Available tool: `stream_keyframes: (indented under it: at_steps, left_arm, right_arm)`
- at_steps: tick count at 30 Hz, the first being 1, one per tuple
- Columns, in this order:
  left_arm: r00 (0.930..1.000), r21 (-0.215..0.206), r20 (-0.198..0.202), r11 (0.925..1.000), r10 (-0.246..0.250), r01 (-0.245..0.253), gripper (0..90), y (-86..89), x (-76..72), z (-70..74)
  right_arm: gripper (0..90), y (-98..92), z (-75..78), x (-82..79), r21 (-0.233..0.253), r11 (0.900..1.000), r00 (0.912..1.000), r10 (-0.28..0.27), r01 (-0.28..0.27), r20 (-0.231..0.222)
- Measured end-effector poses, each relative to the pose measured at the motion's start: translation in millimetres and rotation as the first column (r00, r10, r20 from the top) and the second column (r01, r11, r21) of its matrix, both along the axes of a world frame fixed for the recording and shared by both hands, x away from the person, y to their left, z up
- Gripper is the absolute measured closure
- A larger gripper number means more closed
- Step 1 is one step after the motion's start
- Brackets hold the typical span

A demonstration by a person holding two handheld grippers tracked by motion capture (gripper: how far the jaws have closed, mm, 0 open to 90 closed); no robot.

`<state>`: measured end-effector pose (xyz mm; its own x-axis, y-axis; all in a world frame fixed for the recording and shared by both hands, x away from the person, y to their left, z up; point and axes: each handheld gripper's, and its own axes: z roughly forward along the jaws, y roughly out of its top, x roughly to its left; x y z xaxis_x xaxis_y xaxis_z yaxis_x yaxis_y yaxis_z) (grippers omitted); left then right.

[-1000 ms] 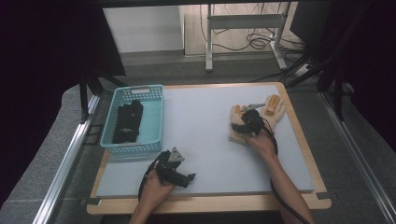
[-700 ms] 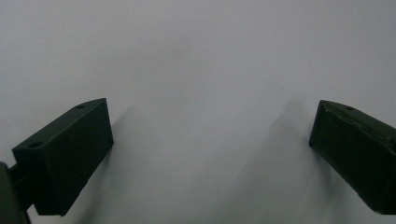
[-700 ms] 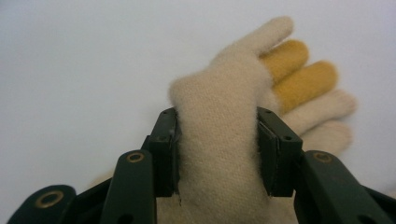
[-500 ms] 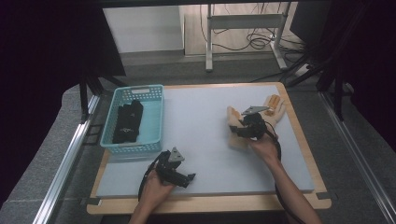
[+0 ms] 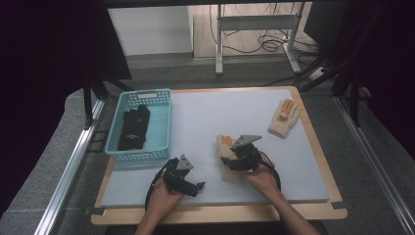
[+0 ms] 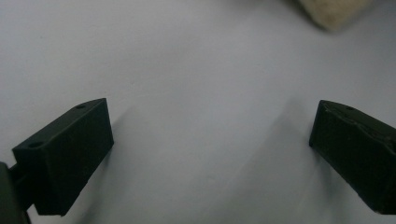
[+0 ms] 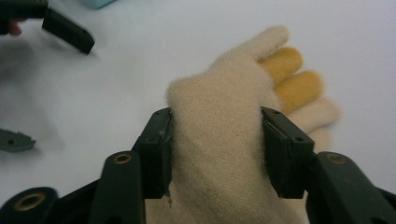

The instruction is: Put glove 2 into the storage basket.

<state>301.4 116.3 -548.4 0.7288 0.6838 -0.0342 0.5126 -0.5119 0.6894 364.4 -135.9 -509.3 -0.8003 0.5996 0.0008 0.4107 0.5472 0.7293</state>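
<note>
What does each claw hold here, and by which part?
Right claw grips the cream glove across its palm, near the cuff. Left claw is open, holding nothing.

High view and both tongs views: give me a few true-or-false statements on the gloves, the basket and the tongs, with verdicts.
1. The right tongs clamp a cream glove. True.
2. The left tongs hold a black glove. False: their jaws stand wide apart over the bare white mat.
3. Black gloves lie in the turquoise basket. True.
4. The second cream glove lies inside the basket. False: it lies on the mat near the far right corner.
5. The held glove has yellow fingers. True.
</note>
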Motion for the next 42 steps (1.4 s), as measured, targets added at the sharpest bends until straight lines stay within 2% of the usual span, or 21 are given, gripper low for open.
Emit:
stream_keyframes:
  at_steps: [1, 3, 5, 6, 7, 8, 11, 12, 13, 14, 15, 18, 27, 31, 32, 36, 38, 39, 40, 41, 42]
  left_arm:
    - [1.0, 0.0, 0.0, 1.0, 0.0, 0.0, 0.0, 0.0, 0.0, 0.0]
    - [1.0, 0.0, 0.0, 1.0, 0.0, 0.0, 0.0, 0.0, 0.0, 0.0]
    - [1.0, 0.0, 0.0, 1.0, 0.0, 0.0, 0.0, 0.0, 0.0, 0.0]
    - [1.0, 0.0, 0.0, 1.0, 0.0, 0.0, 0.0, 0.0, 0.0, 0.0]
    - [1.0, 0.0, 0.0, 1.0, 0.0, 0.0, 0.0, 0.0, 0.0, 0.0]
    - [1.0, -0.001, -0.001, 1.0, 0.0, 0.0, 0.0, 0.0, 0.0, 0.0]
    - [1.0, 0.0, -0.001, 1.0, 0.0, 0.0, 0.0, -0.1, 0.0, 0.0]
    - [1.0, 0.0, -0.001, 1.0, 0.0, 0.0, 0.0, -0.1, 0.0, 0.0]
    - [1.0, -0.001, -0.001, 1.0, 0.0, 0.0, 0.0, -0.1, 0.0, 0.0]
    - [1.0, -0.001, -0.001, 1.0, 0.0, 0.0, 0.0, -0.1, -0.1, 0.0]
    - [1.0, -0.001, -0.001, 1.0, 0.0, 0.0, 0.0, -0.1, -0.1, 0.0]
    - [1.0, -0.001, -0.001, 1.0, 0.0, 0.0, 0.0, -0.1, -0.1, 0.0]
    - [1.0, -0.001, -0.002, 1.0, 0.0, 0.0, 0.0, -0.1, 0.0, 0.0]
    - [1.0, -0.001, -0.001, 1.0, 0.0, 0.0, 0.0, -0.1, -0.1, 0.0]
    - [1.0, -0.001, -0.002, 1.0, 0.0, 0.0, 0.0, 0.0, 0.0, 0.0]
    - [1.0, -0.001, -0.002, 1.0, 0.0, 0.0, 0.0, 0.0, 0.0, 0.0]
    - [1.0, -0.001, -0.002, 1.0, 0.0, 0.0, 0.0, 0.0, 0.0, 0.0]
    - [1.0, -0.001, -0.002, 1.0, 0.0, 0.0, 0.0, 0.0, 0.0, 0.0]
    - [1.0, -0.001, -0.002, 1.0, 0.0, 0.0, 0.0, 0.0, 0.0, 0.0]
    - [1.0, -0.001, -0.002, 1.0, 0.0, 0.0, 0.0, 0.0, 0.0, 0.0]
    - [1.0, -0.001, -0.002, 1.0, 0.0, 0.0, 0.0, -0.1, 0.0, 0.0]
  right_arm:
    - [42.7, 0.0, 0.0, 0.0, 0.0, 1.0, 1.0, 0.0, 0.0, 0.0]
    - [34.3, 2.7, -4.3, -1.3, 0.027, 0.999, 0.9982, 0.019, -0.018, -0.057]
    - [32.2, 1.5, -2.2, -1.0, 0.037, 0.999, 0.9982, 0.022, -0.02, -0.056]
    - [31.3, -4.2, 6.2, 1.1, 0.059, 0.998, 0.9989, 0.007, -0.005, -0.046]
    - [31.3, -4.2, 6.2, 1.1, 0.059, 0.998, 0.9989, 0.007, -0.005, -0.046]
    - [31.5, -11.2, 12.9, 4.5, 0.064, 0.998, 0.9994, -0.01, 0.012, -0.032]
    - [36.3, -20.6, 17.8, 10.0, 0.059, 0.998, 0.9994, -0.029, 0.03, -0.021]
    - [44.2, -30.5, 18.6, 16.5, 0.055, 0.997, 0.9986, -0.047, 0.048, -0.024]
    - [44.2, -30.5, 18.6, 16.5, 0.055, 0.997, 0.9986, -0.047, 0.048, -0.024]
    - [50.7, -38.5, 16.5, 22.5, 0.038, 0.997, 0.9973, -0.067, 0.068, -0.031]
    - [50.7, -38.5, 16.5, 22.5, 0.038, 0.997, 0.9973, -0.067, 0.068, -0.031]
    - [60.3, -50.9, 11.7, 30.9, 0.034, 0.995, 0.9953, -0.093, 0.093, -0.027]
    - [61.2, -73.6, 8.5, 44.6, 0.027, 0.988, 0.9884, -0.151, 0.152, -0.016]
    - [58.9, -85.0, 8.3, 49.9, 0.017, 0.982, 0.9825, -0.186, 0.186, 0.003]
    - [58.6, -91.5, 9.0, 53.4, 0.017, 0.979, 0.9788, -0.205, 0.205, 0.006]
    - [58.5, -101.1, 10.4, 58.5, 0.015, 0.974, 0.974, -0.226, 0.226, 0.011]
    - [58.3, -113.4, 12.5, 64.7, 0.017, 0.966, 0.9663, -0.257, 0.257, 0.01]
    - [58.3, -113.4, 12.5, 64.7, 0.017, 0.966, 0.9663, -0.257, 0.257, 0.01]
    - [58.3, -121.8, 14.8, 68.9, 0.018, 0.96, 0.9603, -0.279, 0.279, 0.008]
    - [58.3, -121.8, 14.8, 68.9, 0.018, 0.96, 0.9603, -0.279, 0.279, 0.008]
    - [57.6, -130.2, 17.8, 73.1, 0.022, 0.954, 0.9543, -0.299, 0.298, 0.011]
